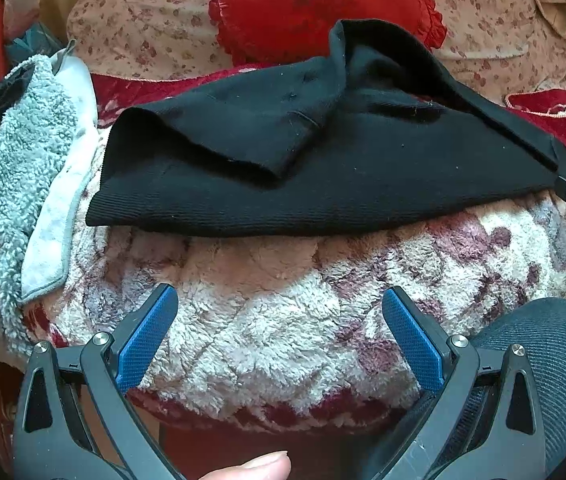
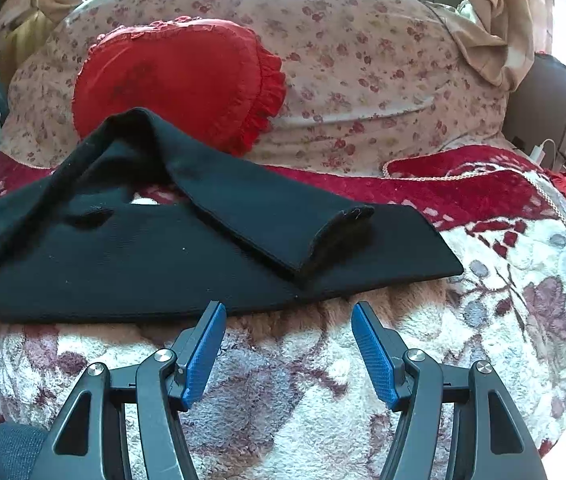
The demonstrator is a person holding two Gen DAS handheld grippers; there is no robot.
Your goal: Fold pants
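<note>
Both tongs, left (image 1: 279, 332) and right (image 2: 289, 354), gape empty before the black ribbed knit pants (image 1: 323, 184); pinch both near-edge corners evenly.

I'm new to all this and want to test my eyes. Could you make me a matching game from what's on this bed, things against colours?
Things:
1. pants
2. heart-shaped cushion
3. fluffy towel
4. gripper pads

Colours:
A. blue
B. pale grey-green
C. black
D. red

Pairs: 1-C, 2-D, 3-B, 4-A
</note>
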